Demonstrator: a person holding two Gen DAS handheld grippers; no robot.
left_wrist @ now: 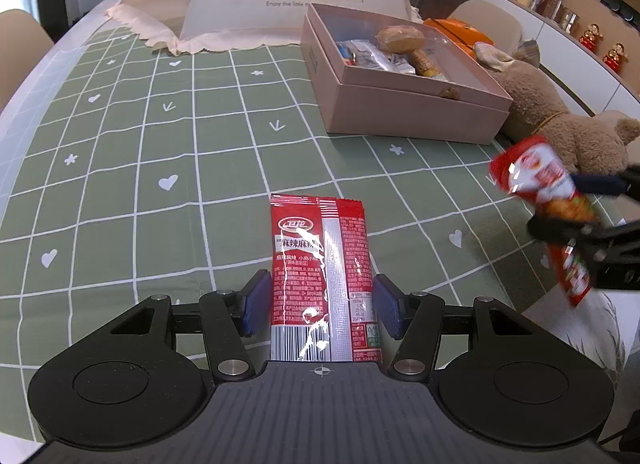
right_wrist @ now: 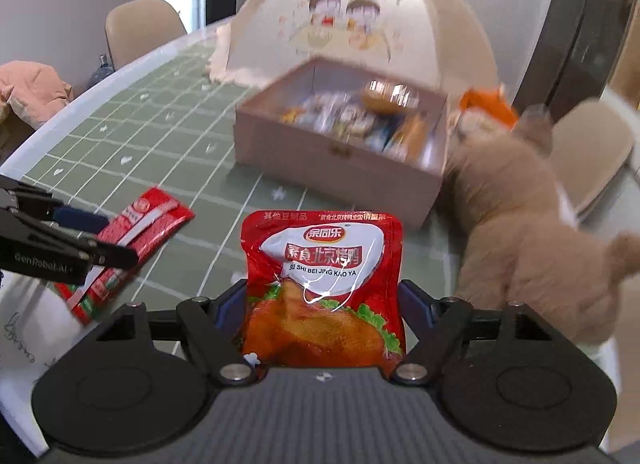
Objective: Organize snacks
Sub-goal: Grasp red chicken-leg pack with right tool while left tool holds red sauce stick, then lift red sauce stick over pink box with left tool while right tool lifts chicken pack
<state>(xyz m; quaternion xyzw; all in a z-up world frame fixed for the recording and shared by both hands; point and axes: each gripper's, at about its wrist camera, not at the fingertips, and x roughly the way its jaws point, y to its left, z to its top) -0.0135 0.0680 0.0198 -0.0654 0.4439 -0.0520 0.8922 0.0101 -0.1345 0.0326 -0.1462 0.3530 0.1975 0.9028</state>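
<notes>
Red foil is in both claws. The right claw (right_wrist: pixel 324 304) has its pads pressed on the sides of the roast-duck snack pouch (right_wrist: pixel 322 288) and holds it clear of the green checked worktop (left_wrist: pixel 160 143). The left claw (left_wrist: pixel 320 304) stands wide around the spicy strip packet (left_wrist: pixel 320 276), which lies flat; whether its pads actually bite the packet I cannot tell. The pink box (left_wrist: pixel 400 103), already part full of snacks, sits further along the worktop, just beside a plush bear (left_wrist: pixel 560 123). Judging from this, the pouch is slick and soft, so a light side grip could let it slide out or fold on the way. The bear crowds the box's near corner, and a swinging pouch may catch on it or on the rim.
</notes>
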